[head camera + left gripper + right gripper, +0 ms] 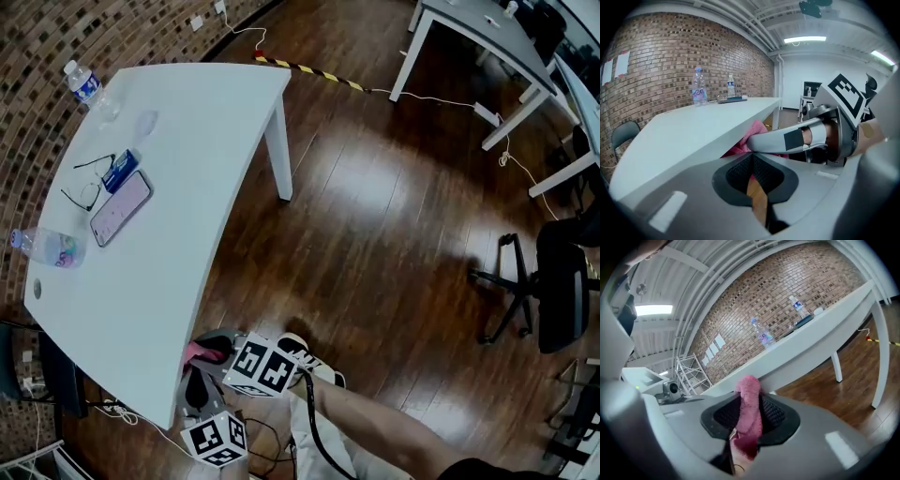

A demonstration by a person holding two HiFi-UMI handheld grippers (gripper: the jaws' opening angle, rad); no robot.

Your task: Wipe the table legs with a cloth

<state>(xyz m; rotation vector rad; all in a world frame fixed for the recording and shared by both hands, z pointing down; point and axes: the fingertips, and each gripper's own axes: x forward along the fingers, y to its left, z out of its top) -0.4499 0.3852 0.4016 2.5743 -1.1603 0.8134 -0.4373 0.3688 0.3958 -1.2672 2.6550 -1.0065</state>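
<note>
The right gripper (749, 414) has its jaws clamped on a fluffy pink cloth (750, 392). The cloth stands up between the pads in a narrow fold, tucked just under the near corner of the white rectangular surface (187, 169). The left gripper (752, 160) hangs just beside and below it, jaws together with nothing between them. The leg under that near corner is hidden by the top in the head view, so I cannot tell whether the cloth touches it. The white leg (278, 150) at the far right corner stands bare, well apart from both grippers.

The grip looks like the weakest point. Only a thin fold is pinched, and dragging it along a leg could pull it free or bunch it to 1 side. The hard grey jaw shell would then rub the paint instead of the cloth.

A knock against the leg or the near edge would shake the surface. A clear plastic water bottle with a blue label (86, 86) stands upright at the far left corner, and a second bottle with a pinkish label (47, 247) stands on the left edge. Either could tip toward the pink-cased phone (120, 208) lying between them.

A white cable (122, 412) loops on the floor below the near corner and could snag the idle left gripper.
</note>
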